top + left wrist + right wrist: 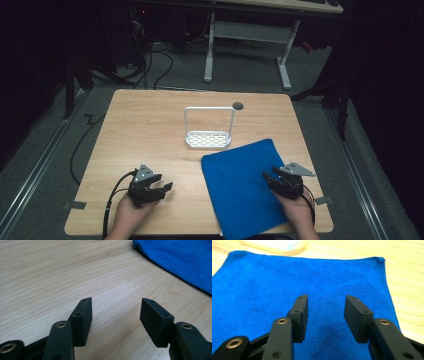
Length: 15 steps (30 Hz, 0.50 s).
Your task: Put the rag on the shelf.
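Observation:
A blue cloth lies flat on the wooden table, right of centre, reaching the near edge. My right gripper rests over the cloth's right part, open, nothing between its jaws; in the right gripper view the blue cloth spreads under my right gripper. My left gripper sits near the front left of the table, open and empty, pointing right toward the cloth. The left gripper view has my left gripper over bare wood, the blue cloth at upper right.
A white rack with a tall wire handle stands at the table's middle, behind the cloth. A small dark round spot marks the far edge. A white-legged desk and cables stand on the floor beyond.

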### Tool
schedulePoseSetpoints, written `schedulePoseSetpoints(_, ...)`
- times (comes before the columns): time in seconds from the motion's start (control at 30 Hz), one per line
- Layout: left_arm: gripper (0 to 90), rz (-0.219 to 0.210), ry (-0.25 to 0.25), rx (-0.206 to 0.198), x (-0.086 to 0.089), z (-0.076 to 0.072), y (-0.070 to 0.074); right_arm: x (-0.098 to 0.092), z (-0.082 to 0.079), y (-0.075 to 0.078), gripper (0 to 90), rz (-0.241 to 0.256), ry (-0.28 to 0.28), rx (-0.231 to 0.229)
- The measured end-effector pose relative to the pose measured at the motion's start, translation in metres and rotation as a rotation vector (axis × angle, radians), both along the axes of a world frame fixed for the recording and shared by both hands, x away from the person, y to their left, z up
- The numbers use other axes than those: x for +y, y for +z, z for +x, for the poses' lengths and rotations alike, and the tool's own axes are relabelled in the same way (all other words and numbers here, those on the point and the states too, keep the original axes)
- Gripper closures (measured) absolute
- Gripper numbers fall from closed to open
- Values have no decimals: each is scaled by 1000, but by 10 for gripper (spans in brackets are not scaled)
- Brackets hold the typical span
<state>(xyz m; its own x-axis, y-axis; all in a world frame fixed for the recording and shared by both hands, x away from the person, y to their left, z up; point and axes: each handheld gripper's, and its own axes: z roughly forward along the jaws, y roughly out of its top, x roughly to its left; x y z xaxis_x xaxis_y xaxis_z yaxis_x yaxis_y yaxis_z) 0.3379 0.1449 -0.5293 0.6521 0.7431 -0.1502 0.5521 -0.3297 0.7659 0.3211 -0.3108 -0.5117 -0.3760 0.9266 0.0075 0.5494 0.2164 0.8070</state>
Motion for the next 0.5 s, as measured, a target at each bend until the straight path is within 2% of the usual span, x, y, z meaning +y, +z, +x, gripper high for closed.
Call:
schedulePoseSetpoints(0.1, 437, 11, -7, -4, -2, -1, 0, 1, 0, 0, 609, 0, 19, 2)
schedulePoseSetpoints(0.17, 437, 13, -10, -5, -4, -1, 0, 2, -1, -1, 688, 5, 35, 16)
schedulePoseSetpoints(0.27, 435, 18, -16, -7, -5, -2, 0, 9, -2, -1, 781, 9, 88, 32)
schedulePoseSetpoints(0.3, 434, 16, -14, -7, -4, -2, 0, 17, -3, 0, 804, -5, 137, 31)
schedulePoseSetpoints(0.33, 434, 16, -14, -7, -4, -2, 0, 17, -3, 0, 804, -5, 137, 31)
schedulePoseSetpoints(0.43, 434, 13, -12, -7, -3, -1, 0, 35, -5, -2, 825, -47, 197, 55)
schedulePoseSetpoints(0.5, 434, 11, -10, -7, -3, -1, 0, 37, -5, -3, 826, -56, 206, 62)
